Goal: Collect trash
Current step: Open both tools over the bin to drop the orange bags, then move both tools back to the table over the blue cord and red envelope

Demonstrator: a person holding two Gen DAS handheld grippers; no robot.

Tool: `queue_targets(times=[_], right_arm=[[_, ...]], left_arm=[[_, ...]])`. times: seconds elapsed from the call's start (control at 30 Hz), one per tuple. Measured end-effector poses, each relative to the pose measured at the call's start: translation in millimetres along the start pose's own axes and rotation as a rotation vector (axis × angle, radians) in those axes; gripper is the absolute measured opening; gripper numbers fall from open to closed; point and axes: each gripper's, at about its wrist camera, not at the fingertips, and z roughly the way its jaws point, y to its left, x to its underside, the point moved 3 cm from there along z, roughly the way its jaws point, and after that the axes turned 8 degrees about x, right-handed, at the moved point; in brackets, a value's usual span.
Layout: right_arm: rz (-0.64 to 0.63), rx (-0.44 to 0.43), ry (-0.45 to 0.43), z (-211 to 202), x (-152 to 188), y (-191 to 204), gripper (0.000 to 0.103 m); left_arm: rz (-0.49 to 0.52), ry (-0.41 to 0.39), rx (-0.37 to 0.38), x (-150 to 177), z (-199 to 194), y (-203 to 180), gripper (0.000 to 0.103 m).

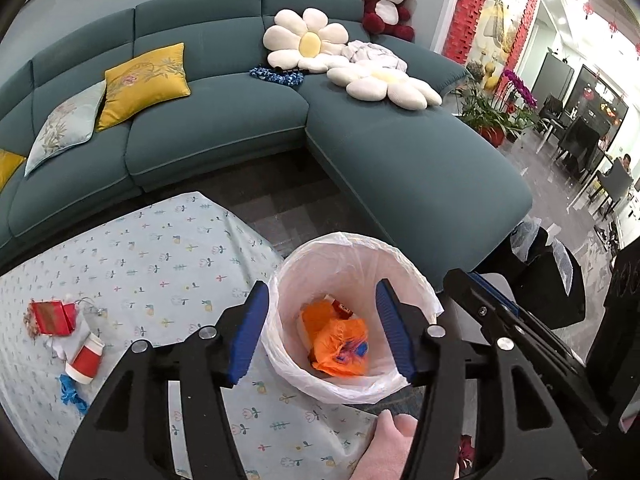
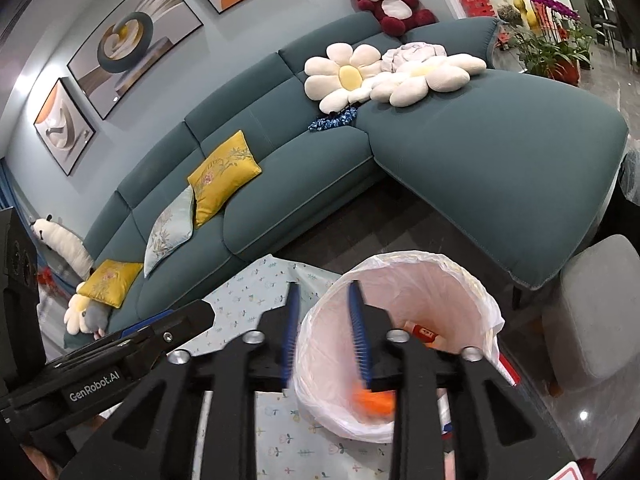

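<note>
A bin lined with a white bag (image 1: 412, 280) stands at the table's right edge; it also shows in the right wrist view (image 2: 476, 296). Inside lie an orange bag (image 1: 340, 344) and a red pack (image 1: 342, 307). My left gripper (image 1: 322, 334) is open and empty, hovering over the bin. My right gripper (image 2: 324, 332) is open over the bin's left rim; a blurred orange piece (image 2: 374, 400) sits below its right finger. On the flowered tablecloth (image 1: 160, 248) at the left lie a red box (image 1: 50, 316), a red paper cup (image 1: 84, 360) and a blue scrap (image 1: 72, 394).
A teal corner sofa (image 1: 240, 128) with yellow cushions (image 1: 146, 82), flower pillows (image 1: 308, 42) and a red plush bear (image 1: 386, 2) stands behind the table. A grey stool (image 2: 600, 312) and a black bag (image 1: 548, 276) are to the right of the bin. Plants (image 1: 496, 112) stand further right.
</note>
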Motion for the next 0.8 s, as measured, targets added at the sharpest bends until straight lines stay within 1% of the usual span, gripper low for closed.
queue_targets(times=[0.13, 0.2, 0.3, 0.37, 0.67, 0.73, 0.8], right_arm=[[-0.02, -0.008, 0.001, -2, 0, 10, 0.03], [-0.038, -0.011, -0.001, -3, 0, 18, 0.03], [-0.056, -0.02, -0.006, -6, 1, 31, 0.035], [-0.072, -0.027, -0.008, -8, 3, 41, 0.036], [-0.142, -0.062, 0.01, -7, 17, 89, 0.038], [-0.154, -0.069, 0.015, -6, 21, 99, 0.04], [-0.168, -0.076, 0.017, -6, 25, 111, 0.045]], left_arm=[[-0.022, -0.005, 0.002, 1, -6, 7, 0.053], [-0.035, -0.007, -0.001, 3, -11, 14, 0.057], [-0.053, -0.018, -0.012, 7, -19, 24, 0.059], [-0.073, -0.024, -0.025, 10, -25, 35, 0.059], [-0.164, -0.056, -0.062, 20, -54, 85, 0.059], [-0.182, -0.063, -0.072, 24, -61, 98, 0.059], [-0.204, -0.071, -0.086, 29, -68, 112, 0.062]])
